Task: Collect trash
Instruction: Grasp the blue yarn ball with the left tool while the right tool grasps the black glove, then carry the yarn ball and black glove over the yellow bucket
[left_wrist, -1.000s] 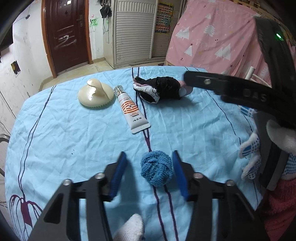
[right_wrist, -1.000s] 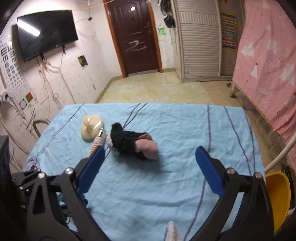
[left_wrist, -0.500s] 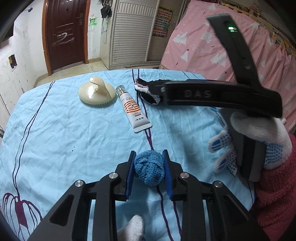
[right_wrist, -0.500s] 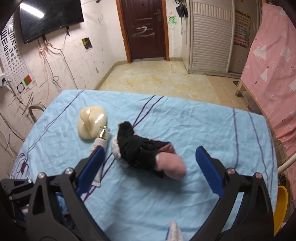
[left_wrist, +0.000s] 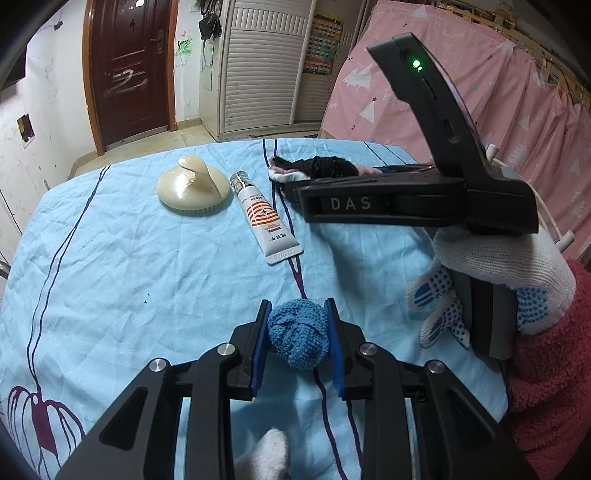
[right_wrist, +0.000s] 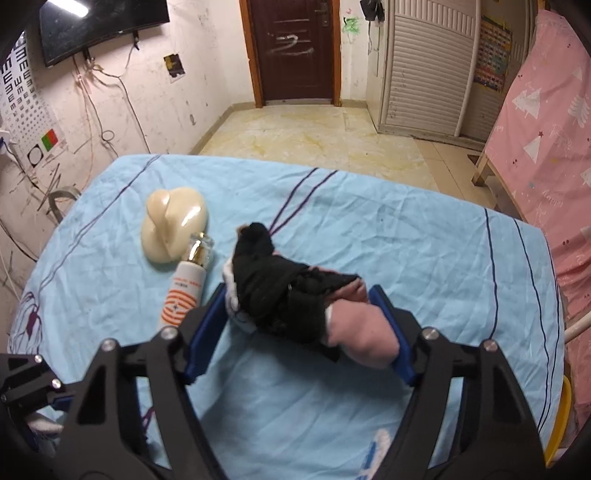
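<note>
Sock (right_wrist: 295, 299) lies crosswise between the right claw's (right_wrist: 306, 314) wide-spread blue pads, not yet pinched, its pink end beside the right-hand pad. Left claw (left_wrist: 297, 341) is clenched on a blue ball (left_wrist: 298, 334). Tube (right_wrist: 184, 291) lies just left.

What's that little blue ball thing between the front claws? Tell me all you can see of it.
The blue ball looks like a knitted or terry cloth bunched into a rough, knotted lump, with a nubbly, soft-looking surface. It sits on the light blue sheet, over a dark stripe. The left gripper is shut on it, one blue pad pressing each side. Nothing else touches it.
</note>
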